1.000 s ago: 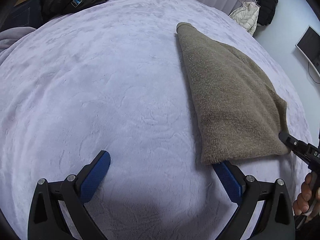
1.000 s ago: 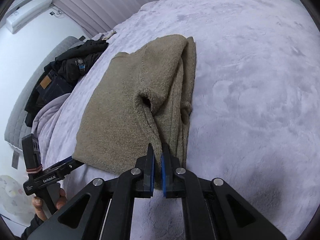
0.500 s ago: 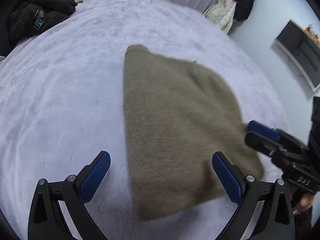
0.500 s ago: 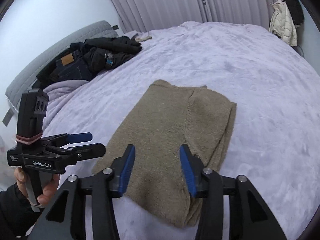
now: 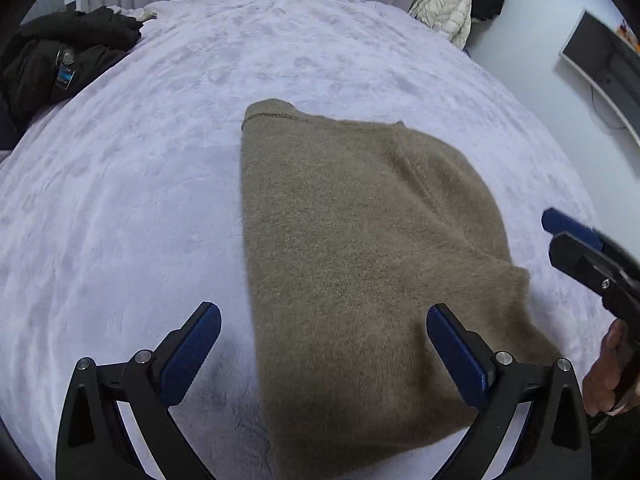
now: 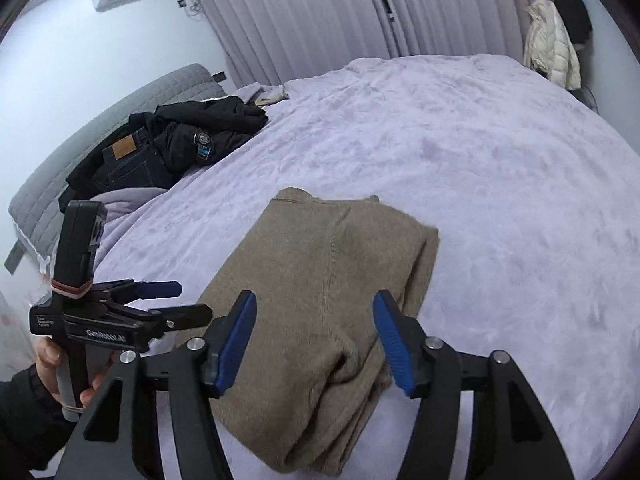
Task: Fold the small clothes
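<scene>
On lilac bedspread (image 5: 120,220), folded olive sweater (image 5: 360,260), right hand-held gripper (image 6: 314,340) opening above it

A folded sweater (image 6: 320,312) is lying on the bed (image 6: 500,208), filling the lower centre of the right wrist frame. The right gripper (image 6: 314,340) is hanging over the sweater's near edge at the bottom of that frame, and the left gripper (image 6: 176,300) is reaching in from the lower left, just beside the sweater's left edge. A pile of clothes (image 6: 168,148) is sitting on the bed at the upper left, against the headboard (image 6: 80,136). Behind the bed, curtains (image 6: 320,16) are running across the top of the frame. A jacket (image 6: 550,48) is hanging at the upper right, beyond the bed's far corner.
</scene>
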`<control>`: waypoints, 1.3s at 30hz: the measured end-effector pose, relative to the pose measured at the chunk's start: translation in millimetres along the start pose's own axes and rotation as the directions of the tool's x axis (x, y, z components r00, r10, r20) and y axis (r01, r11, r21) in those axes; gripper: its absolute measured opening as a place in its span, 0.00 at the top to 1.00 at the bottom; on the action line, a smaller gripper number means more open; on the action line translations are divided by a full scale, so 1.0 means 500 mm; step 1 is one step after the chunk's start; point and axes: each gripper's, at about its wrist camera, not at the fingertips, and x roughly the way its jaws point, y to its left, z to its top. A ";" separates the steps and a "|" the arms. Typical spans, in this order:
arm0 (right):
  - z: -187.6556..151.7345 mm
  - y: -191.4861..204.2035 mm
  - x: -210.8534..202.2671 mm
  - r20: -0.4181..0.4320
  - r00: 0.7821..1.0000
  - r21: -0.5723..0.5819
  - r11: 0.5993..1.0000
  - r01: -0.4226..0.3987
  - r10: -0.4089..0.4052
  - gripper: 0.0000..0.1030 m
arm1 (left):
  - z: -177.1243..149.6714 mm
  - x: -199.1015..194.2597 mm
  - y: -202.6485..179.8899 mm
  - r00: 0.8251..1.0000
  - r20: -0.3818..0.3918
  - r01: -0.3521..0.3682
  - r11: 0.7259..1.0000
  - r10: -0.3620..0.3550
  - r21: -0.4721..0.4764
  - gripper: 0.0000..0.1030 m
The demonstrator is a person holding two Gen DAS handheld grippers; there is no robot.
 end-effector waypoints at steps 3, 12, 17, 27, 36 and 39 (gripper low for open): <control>0.021 -0.015 0.087 -0.114 0.991 0.003 0.998 -0.067 0.067 0.36 | -0.023 0.043 -0.018 0.999 -0.038 -0.003 1.000 0.004 0.018 0.00; 0.073 -0.165 0.230 -0.181 0.975 0.152 0.983 -0.106 0.133 0.60 | -0.039 0.048 -0.032 0.999 0.003 -0.049 0.998 0.049 0.028 0.00; 0.096 -0.146 0.196 -0.183 0.983 0.122 0.992 0.021 0.002 0.52 | -0.010 0.030 -0.028 0.999 0.000 -0.041 0.998 0.041 0.046 0.00; 0.062 -0.133 0.221 -0.283 0.946 0.082 0.979 0.185 -0.155 0.21 | 0.087 0.144 0.020 0.996 -0.083 -0.045 0.999 0.046 0.010 0.00; 0.005 -0.207 0.102 -0.160 0.987 0.334 0.941 0.052 0.002 0.20 | 0.080 0.084 0.067 0.999 -0.031 -0.011 0.999 0.012 0.040 0.00; -0.007 -0.228 0.108 -0.173 0.984 0.392 0.920 0.022 0.050 0.20 | 0.088 0.116 0.079 0.994 -0.072 0.077 0.997 -0.077 -0.012 0.00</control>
